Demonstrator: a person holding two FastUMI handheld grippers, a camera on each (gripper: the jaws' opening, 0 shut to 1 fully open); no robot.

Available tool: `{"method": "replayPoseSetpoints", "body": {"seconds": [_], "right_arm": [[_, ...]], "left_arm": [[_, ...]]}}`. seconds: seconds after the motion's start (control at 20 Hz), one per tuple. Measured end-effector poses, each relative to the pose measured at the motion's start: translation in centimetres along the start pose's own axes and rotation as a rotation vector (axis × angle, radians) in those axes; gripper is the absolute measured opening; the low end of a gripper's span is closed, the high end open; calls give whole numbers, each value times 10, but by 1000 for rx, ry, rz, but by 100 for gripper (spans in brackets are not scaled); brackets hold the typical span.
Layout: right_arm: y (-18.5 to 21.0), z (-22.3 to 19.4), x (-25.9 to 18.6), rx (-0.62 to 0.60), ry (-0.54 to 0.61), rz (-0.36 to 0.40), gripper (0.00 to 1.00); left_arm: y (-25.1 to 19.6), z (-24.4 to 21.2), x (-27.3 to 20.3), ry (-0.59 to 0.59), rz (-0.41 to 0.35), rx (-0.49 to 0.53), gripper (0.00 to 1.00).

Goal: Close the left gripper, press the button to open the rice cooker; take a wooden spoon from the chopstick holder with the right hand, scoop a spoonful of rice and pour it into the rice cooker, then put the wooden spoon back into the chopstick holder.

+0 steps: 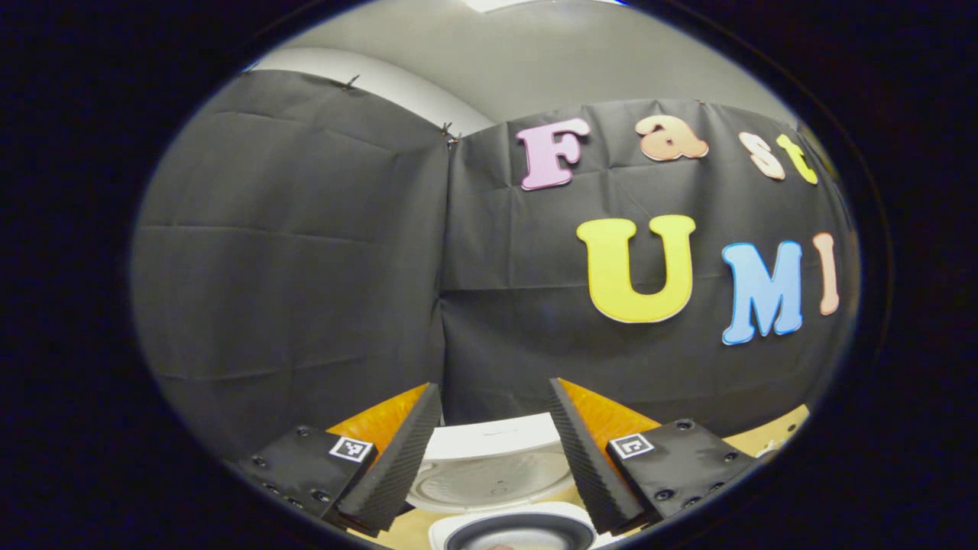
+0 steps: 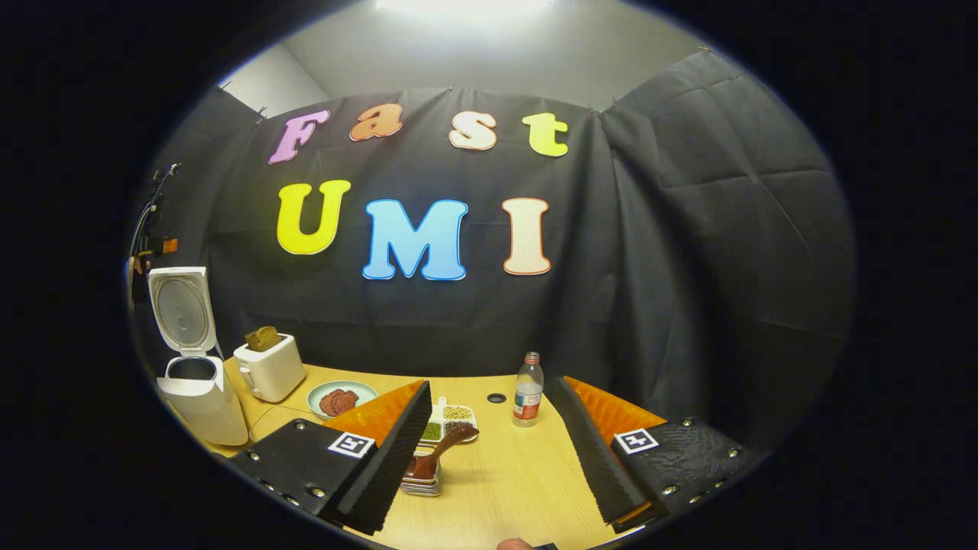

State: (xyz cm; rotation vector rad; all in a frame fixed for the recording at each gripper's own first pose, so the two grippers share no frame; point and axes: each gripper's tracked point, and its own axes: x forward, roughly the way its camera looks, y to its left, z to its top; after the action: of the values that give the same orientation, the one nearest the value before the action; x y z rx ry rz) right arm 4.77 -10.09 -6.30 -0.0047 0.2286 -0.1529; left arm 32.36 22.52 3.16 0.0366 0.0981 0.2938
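Note:
The white rice cooker (image 2: 200, 405) stands at the table's left edge with its lid (image 2: 180, 309) swung up. In the left gripper view the raised lid (image 1: 493, 466) and the dark inner pot (image 1: 519, 533) lie just below and between the fingers of my left gripper (image 1: 494, 386), which is open and holds nothing. A brown wooden spoon (image 2: 445, 447) leans out of the low chopstick holder (image 2: 422, 483), just beside the left finger of my right gripper (image 2: 491, 383). That gripper is open, above the table and touching nothing. A white divided dish (image 2: 452, 416) holds grains behind the spoon.
A white toaster (image 2: 267, 368) with bread in it stands right of the cooker. A plate of red meat (image 2: 341, 399) lies beside it. A small bottle (image 2: 527, 389) stands at mid table, near a cable hole (image 2: 497, 398). The wooden tabletop (image 2: 504, 481) runs toward me.

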Motion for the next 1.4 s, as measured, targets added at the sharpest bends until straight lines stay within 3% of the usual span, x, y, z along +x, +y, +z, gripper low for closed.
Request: {"method": "replayPoseSetpoints", "body": {"seconds": [0.6, 0.75, 1.0, 1.15, 1.4], "right_arm": [[-4, -7, -3, -21, 29, -19, 99], [4, -2, -2, -41, 16, -2, 99], [17, 3, 4, -50, 7, 29, 99], [25, 0, 9, -25, 12, 55, 99], [36, 3, 19, -4, 7, 94, 99]], "left_arm": [[27, -47, 65, 122, 70, 12, 97], [26, -54, 64, 155, 69, -23, 95], [24, -57, 63, 157, 56, 10, 99], [22, -59, 61, 167, 37, 2, 96], [16, -63, 33, 167, 29, -1, 96]]}}
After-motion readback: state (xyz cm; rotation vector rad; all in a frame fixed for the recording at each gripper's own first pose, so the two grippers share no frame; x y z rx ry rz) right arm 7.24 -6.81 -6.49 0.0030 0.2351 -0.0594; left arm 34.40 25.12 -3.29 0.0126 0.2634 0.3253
